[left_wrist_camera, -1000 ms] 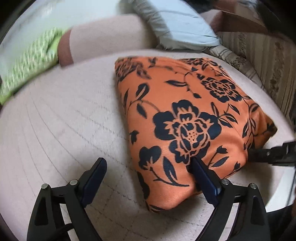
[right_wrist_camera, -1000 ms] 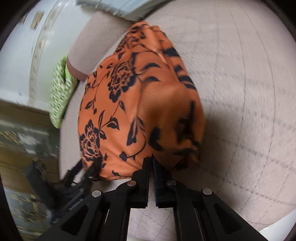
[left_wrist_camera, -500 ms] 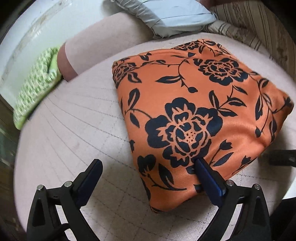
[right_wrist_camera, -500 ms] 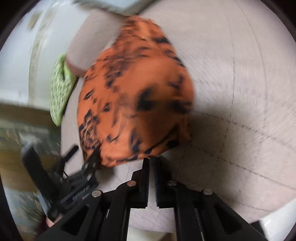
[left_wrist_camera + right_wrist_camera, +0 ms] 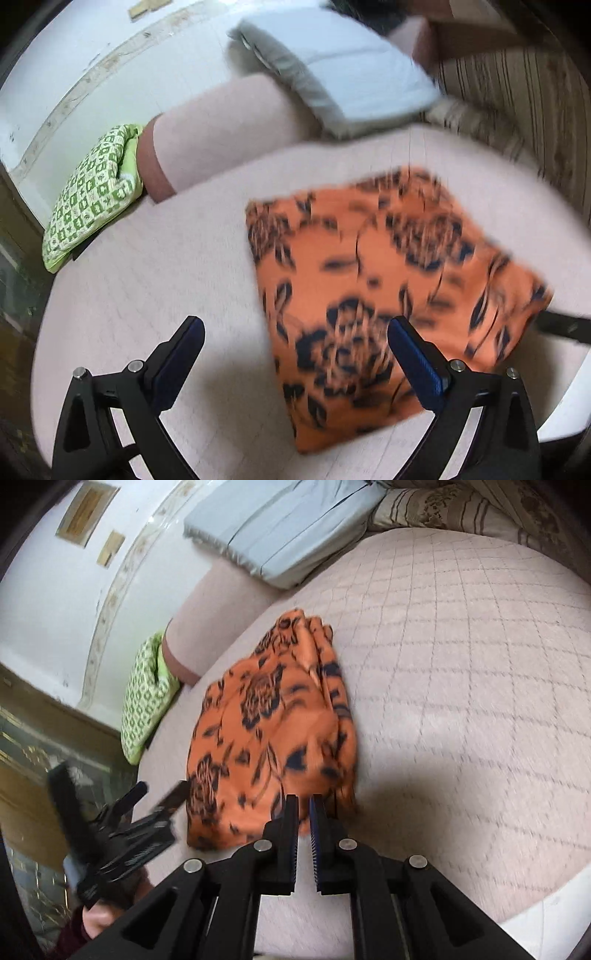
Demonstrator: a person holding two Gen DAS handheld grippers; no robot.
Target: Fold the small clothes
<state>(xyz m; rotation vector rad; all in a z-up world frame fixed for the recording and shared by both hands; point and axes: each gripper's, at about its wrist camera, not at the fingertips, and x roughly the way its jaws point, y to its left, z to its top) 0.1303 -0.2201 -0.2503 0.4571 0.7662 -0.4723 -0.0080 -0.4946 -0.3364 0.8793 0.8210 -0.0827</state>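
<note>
Orange satin garment with black flower print (image 5: pixel 391 295) lies folded into a thick, roughly square bundle on the pale pink quilted bed cover (image 5: pixel 155 280), near its front edge. In the right wrist view the bundle's right side shows stacked fold edges, and its top end is bunched into ridges.

Left gripper (image 5: pixel 295 332) hangs above the bed with its jaws spread wide and nothing between the pads; its right blue-padded finger (image 5: pixel 417 369) appears over the bundle's near edge, though blur hides whether it touches, and its left finger sits over bare cover. The jaws have just been opening.

Right gripper (image 5: pixel 303 812) has its 2 fingers drawn almost together with only a thin slit between them and no cloth caught in it, its tips at the bundle's near edge.

Beyond the bundle, a pale blue pillow (image 5: pixel 280 528) rests at the head of the bed, and a green-and-white patterned cushion (image 5: pixel 92 195) is wedged at the bed's left side.
</note>
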